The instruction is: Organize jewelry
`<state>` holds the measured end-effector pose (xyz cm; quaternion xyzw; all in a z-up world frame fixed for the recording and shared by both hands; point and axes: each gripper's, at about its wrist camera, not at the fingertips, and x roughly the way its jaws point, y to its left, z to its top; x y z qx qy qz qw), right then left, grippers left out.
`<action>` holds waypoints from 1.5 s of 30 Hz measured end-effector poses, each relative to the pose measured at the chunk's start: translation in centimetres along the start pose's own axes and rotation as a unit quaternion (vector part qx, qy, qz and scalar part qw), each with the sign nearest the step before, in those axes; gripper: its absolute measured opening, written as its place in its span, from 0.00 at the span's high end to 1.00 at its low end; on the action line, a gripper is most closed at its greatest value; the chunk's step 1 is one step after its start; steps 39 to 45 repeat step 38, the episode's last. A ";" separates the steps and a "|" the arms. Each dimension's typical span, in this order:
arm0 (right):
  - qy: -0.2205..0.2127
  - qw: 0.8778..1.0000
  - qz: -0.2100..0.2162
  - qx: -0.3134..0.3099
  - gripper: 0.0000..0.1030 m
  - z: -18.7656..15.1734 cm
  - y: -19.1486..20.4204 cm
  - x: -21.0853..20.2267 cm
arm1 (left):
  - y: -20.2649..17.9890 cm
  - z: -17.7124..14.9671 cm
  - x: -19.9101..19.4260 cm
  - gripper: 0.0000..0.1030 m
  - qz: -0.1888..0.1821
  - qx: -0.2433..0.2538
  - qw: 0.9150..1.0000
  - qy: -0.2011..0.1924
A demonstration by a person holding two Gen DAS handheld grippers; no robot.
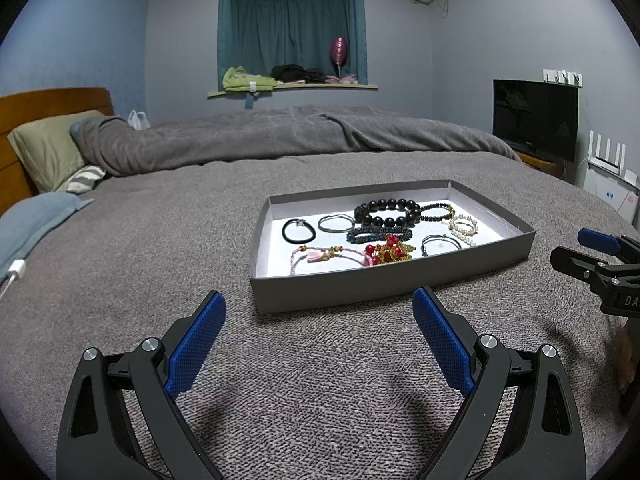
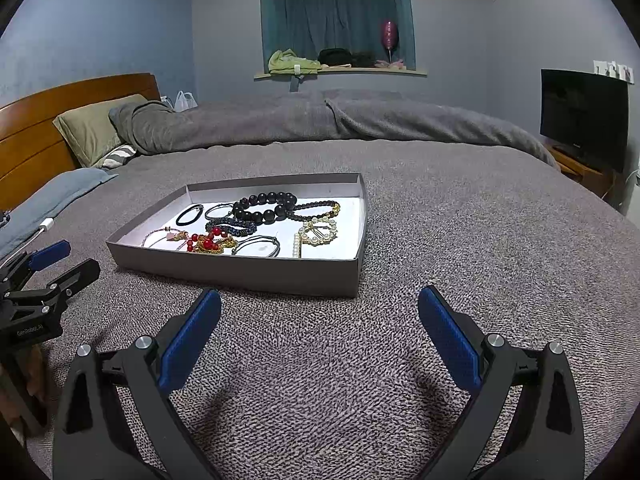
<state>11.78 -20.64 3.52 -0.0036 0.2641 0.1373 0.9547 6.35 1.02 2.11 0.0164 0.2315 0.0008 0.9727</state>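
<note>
A shallow grey tray (image 1: pixel 344 292) (image 2: pixel 248 274) with a white floor lies on the grey bed. Inside it are several pieces: a large black bead bracelet (image 1: pixel 386 212) (image 2: pixel 266 204), a black hair tie (image 1: pixel 299 230) (image 2: pixel 189 215), a red and gold bead piece (image 1: pixel 386 252) (image 2: pixel 206 243), a pearl piece (image 1: pixel 464 228) (image 2: pixel 318 234) and thin cord bracelets. My left gripper (image 1: pixel 319 316) is open just short of the tray's near wall, holding nothing. My right gripper (image 2: pixel 320 314) is open too, near the tray's right corner, and shows at the right edge in the left wrist view (image 1: pixel 576 250).
The grey bedspread (image 1: pixel 320 380) stretches all around the tray. A rolled grey duvet (image 1: pixel 280 136) and pillows (image 1: pixel 44 148) lie behind, by a wooden headboard. A TV (image 1: pixel 536 120) stands at the right. A white charger cable (image 1: pixel 14 272) lies at the left.
</note>
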 end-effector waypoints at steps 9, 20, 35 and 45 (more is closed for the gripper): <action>0.000 1.000 0.000 0.000 0.05 0.0 0.0 0.0 | 0.0 0.0 0.0 0.09 0.000 0.000 1.000 0.000; 0.000 1.000 0.000 0.000 0.05 0.0 0.0 0.0 | 0.0 0.0 0.0 0.09 0.000 0.000 1.000 -0.001; 0.000 1.000 0.000 0.000 0.05 0.0 0.0 0.0 | 0.2 0.3 -0.1 0.06 0.000 -0.006 1.000 0.005; 0.000 1.000 0.000 0.000 0.05 0.0 0.0 0.0 | 0.1 0.3 0.1 0.05 0.001 -0.005 1.000 0.006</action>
